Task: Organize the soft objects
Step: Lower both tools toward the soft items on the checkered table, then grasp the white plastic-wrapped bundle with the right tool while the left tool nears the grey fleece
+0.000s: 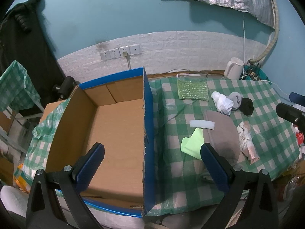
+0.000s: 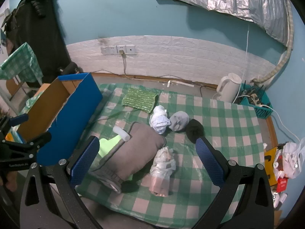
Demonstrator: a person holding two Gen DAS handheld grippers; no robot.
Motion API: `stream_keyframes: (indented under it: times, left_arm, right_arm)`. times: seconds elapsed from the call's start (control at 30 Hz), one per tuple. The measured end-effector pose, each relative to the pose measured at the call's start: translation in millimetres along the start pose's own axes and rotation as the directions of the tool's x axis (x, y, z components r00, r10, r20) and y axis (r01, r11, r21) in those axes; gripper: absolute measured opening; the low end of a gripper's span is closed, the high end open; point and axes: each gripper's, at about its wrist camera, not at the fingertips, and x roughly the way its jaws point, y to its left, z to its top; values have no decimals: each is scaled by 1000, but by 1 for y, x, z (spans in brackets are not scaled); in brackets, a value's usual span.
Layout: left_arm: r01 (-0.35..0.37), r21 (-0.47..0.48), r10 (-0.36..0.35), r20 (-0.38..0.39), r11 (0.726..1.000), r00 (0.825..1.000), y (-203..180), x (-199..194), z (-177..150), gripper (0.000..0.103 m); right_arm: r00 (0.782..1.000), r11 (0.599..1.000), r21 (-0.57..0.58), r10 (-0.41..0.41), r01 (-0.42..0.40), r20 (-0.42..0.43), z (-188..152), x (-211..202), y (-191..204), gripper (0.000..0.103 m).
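An empty cardboard box [image 1: 118,129] with blue outer walls stands at the left of the checked cloth; it also shows in the right wrist view [image 2: 57,103]. My left gripper [image 1: 152,164] is open and empty, straddling the box's right wall. My right gripper [image 2: 146,158] is open and empty above a grey beanie [image 2: 137,150] and a plastic-wrapped bundle [image 2: 162,164]. Nearby lie a light green cloth [image 2: 108,145], a white foam piece [image 2: 122,132], a white crumpled bag [image 2: 159,119], a grey sock ball [image 2: 179,121], a black sock ball [image 2: 194,128] and a green sequin pad [image 2: 140,99].
A white kettle [image 2: 227,88] and a teal basket of cables [image 2: 255,101] stand at the back right. Bags and small packages [image 2: 286,162] lie beyond the table's right edge. Wall sockets [image 2: 118,49] with a cord are behind. A dark jacket [image 2: 38,28] hangs at the left.
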Motion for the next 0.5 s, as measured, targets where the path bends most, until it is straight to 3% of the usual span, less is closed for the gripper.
stream_keyframes:
  times: [0.5]
  left_arm:
    - [1, -5, -1, -28, 1000, 1000, -8, 8, 2, 102]
  right_arm:
    - [1000, 1000, 7, -11, 11, -21, -5, 11, -10, 100]
